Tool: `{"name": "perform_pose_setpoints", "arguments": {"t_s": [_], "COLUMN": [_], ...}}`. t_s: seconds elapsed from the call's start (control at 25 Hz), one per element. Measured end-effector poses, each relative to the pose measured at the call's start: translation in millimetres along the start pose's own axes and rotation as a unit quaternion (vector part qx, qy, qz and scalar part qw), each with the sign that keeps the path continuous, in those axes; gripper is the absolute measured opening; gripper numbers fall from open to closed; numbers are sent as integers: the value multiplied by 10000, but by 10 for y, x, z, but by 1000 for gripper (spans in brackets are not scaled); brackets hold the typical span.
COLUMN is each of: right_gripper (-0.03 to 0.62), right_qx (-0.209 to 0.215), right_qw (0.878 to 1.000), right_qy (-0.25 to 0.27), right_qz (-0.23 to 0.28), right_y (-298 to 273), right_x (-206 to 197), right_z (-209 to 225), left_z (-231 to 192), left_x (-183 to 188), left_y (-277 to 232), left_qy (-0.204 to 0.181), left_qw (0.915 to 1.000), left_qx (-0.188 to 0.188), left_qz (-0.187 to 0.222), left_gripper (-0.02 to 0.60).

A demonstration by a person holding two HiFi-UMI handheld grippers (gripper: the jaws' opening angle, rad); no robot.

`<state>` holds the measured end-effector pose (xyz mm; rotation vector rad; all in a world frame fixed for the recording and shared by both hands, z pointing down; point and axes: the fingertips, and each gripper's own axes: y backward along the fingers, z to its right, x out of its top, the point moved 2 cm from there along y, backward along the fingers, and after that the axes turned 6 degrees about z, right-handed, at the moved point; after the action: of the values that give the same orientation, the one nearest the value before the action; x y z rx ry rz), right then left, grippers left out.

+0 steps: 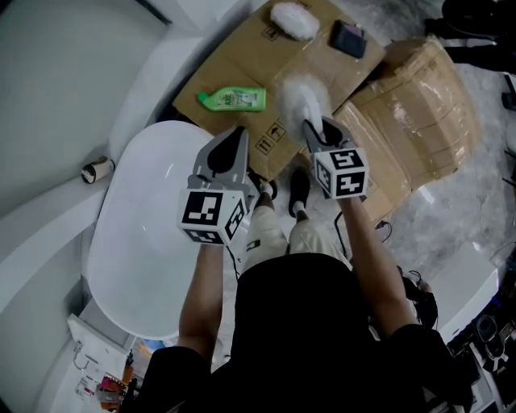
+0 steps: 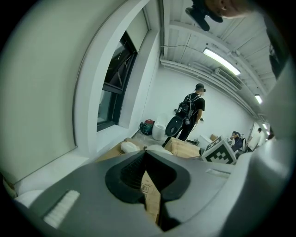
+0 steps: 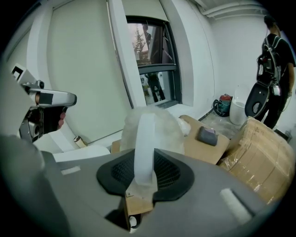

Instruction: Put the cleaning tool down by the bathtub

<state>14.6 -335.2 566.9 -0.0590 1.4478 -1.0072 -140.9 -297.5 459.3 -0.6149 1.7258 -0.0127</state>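
Wall: we see a pale curved wall (image 1: 56, 89) at the far left, with a white ledge under it.
Roll: a small roll (image 1: 97, 170) lies on that ledge, just beside the tub's rim.
Tub: the white oval tub (image 1: 137, 242) takes up the lower left of the head view.
Left gripper: the left gripper (image 1: 235, 139) hangs over the tub's right edge. Its jaw tips are together and we see nothing between them.
Bottle: a green bottle (image 1: 232, 99) lies on its side on the cardboard, between the tub's far end and the duster.
Cardboard: a flattened brown sheet of cardboard (image 1: 242, 56) covers the floor beside the tub.
Duster: the duster (image 1: 300, 98) has its white fluffy head over the cardboard, right of the bottle. We cannot tell whether it touches the sheet.
Right gripper: the right gripper (image 1: 314, 129) is clamped on the duster's white handle.
Fluff: a second white fluff (image 1: 294, 20) sits at the cardboard's far edge.
Pad: a small dark pad (image 1: 348, 39) lies near the sheet's far right corner.
Parcel: a big parcel (image 1: 419, 113) wrapped in brown paper and clear film lies against the cardboard's right side.
Floor: grey marbled floor (image 1: 476, 202) shows at the far right.
Room: we see a dark-framed window (image 3: 155, 69) in the pale wall, strip lights (image 2: 221, 61) overhead, and a person (image 2: 192, 109) with a backpack standing at the far end.
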Motion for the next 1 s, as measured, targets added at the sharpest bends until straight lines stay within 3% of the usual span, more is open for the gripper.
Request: {"name": "perform_pose_setpoints", "arguments": {"t_s": [1.0], "right_gripper": [98], "right_qx": [-258], "right_qw": [9966], "right_qy": [-74], "right_qz": [-780], "right_y": [-877], "right_x": [-841], "right_z": [393], "left_z": [-279], "left_x": [-598], "left_y": [-606], "left_qy": [44], "left_qw": [9977], "left_qx": [-350], "left_qz": [-573], "left_gripper": [-2]}}
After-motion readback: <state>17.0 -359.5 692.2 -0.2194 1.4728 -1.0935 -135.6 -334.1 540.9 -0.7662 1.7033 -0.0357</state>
